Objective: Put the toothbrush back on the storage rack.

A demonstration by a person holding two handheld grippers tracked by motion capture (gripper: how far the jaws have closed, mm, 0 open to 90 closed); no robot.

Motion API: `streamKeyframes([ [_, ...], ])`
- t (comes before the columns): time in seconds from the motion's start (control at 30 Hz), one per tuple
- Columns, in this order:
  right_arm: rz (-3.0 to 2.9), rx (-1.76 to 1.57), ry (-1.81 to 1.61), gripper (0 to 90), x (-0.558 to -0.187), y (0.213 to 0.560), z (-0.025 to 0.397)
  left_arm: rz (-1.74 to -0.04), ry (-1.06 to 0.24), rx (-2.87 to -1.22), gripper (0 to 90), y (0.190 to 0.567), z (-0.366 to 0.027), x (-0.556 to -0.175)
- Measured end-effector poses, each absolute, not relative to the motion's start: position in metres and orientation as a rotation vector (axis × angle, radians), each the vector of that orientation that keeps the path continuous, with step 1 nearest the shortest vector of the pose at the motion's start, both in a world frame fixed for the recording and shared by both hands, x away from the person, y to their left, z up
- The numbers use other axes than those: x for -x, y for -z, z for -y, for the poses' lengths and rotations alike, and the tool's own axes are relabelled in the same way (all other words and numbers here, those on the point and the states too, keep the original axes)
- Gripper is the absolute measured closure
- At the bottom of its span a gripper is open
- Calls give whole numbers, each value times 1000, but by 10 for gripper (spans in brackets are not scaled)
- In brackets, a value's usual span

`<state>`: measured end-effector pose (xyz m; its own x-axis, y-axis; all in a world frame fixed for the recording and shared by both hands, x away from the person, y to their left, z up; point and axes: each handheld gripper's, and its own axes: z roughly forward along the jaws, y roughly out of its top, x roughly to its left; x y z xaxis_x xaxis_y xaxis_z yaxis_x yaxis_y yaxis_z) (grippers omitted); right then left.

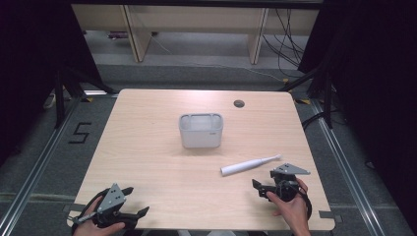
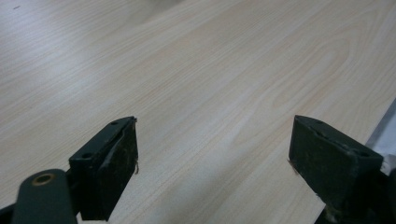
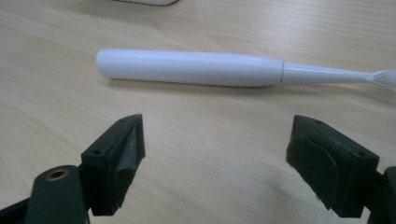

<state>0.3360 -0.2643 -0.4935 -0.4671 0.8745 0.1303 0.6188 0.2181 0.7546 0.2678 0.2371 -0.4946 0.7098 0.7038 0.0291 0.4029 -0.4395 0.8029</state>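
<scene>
Jaws spread wide on both grippers, gripping nothing.
Left gripper (image 1: pixel 133 204) near table's (image 1: pixel 147 147) front left corner; right gripper (image 1: pixel 265 179) near front right, just beside white toothbrush (image 1: pixel 250 165); grey bin (image 1: pixel 201 130) mid-table.

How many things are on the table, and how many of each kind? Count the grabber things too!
Toothbrush: 1, white, lying flat.
Container: 1, grey, standing at the middle of the table.
Hand-held grippers: 2, the left hand-held gripper and the right hand-held gripper, both open and holding nothing.
Total: 4.
</scene>
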Motion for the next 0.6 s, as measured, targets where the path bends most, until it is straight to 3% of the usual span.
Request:
streamKeyframes([
  [0.6, -2150, -1427, -1137, 203, -342, 485, 248, -826, -458, -2097, 155, 495, -236, -268],
])
